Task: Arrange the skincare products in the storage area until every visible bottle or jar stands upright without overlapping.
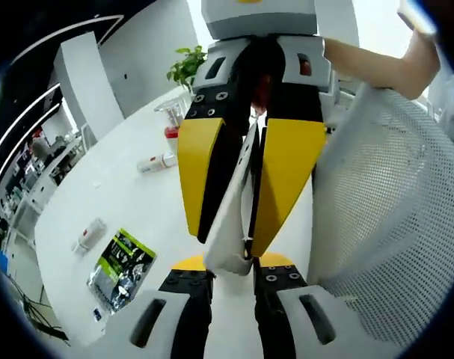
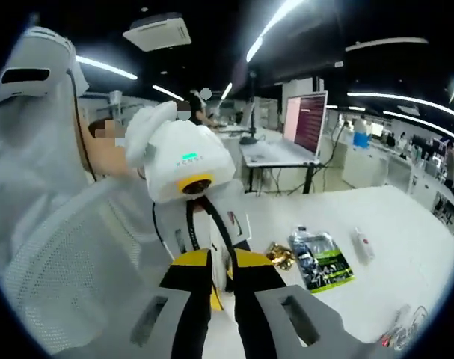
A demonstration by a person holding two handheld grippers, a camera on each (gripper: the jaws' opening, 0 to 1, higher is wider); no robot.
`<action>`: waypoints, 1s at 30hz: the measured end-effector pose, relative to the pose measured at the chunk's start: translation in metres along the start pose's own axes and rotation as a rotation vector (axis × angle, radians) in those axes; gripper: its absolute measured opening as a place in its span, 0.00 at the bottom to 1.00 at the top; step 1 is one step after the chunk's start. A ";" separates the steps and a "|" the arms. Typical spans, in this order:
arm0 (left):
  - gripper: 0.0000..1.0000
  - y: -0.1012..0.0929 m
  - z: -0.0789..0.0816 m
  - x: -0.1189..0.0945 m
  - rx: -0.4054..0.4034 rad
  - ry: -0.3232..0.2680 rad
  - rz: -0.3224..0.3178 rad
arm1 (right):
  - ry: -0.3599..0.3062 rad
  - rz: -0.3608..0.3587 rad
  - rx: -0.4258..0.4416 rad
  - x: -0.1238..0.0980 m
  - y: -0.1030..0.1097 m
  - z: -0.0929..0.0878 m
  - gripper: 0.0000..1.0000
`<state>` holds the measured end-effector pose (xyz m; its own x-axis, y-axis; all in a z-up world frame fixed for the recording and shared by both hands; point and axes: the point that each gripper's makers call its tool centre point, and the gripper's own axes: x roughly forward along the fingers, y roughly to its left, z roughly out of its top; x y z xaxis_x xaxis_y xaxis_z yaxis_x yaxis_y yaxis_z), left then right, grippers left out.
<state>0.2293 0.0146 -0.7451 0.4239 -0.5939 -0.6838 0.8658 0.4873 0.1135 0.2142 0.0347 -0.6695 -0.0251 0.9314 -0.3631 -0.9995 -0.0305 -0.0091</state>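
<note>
Beyond the left claw [image 1: 231, 273], a tube [image 1: 156, 162] lies flat.

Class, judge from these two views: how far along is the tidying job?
Done: nothing visibly arranged. In hand: left gripper and right gripper pinch the mesh bag's edge. Left: tube, packet and small tube lie flat on the table.

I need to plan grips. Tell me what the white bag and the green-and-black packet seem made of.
The white bag looks like soft mesh fabric, matte: fine holes cover it and it drapes. The packet looks like glossy plastic or foil film: it shines and wrinkles.
</note>
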 end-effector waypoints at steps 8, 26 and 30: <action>0.21 0.003 0.002 0.002 0.054 -0.011 0.026 | -0.015 -0.002 0.007 0.004 -0.001 0.000 0.10; 0.27 0.013 0.002 -0.001 0.039 -0.022 0.064 | 0.004 -0.070 0.052 0.001 -0.015 -0.007 0.16; 0.28 0.016 0.000 -0.001 0.027 -0.016 0.070 | -0.001 -0.085 0.055 -0.001 -0.018 -0.006 0.19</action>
<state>0.2427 0.0227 -0.7423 0.4876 -0.5696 -0.6617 0.8407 0.5106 0.1800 0.2326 0.0320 -0.6746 0.0603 0.9299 -0.3627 -0.9976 0.0690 0.0111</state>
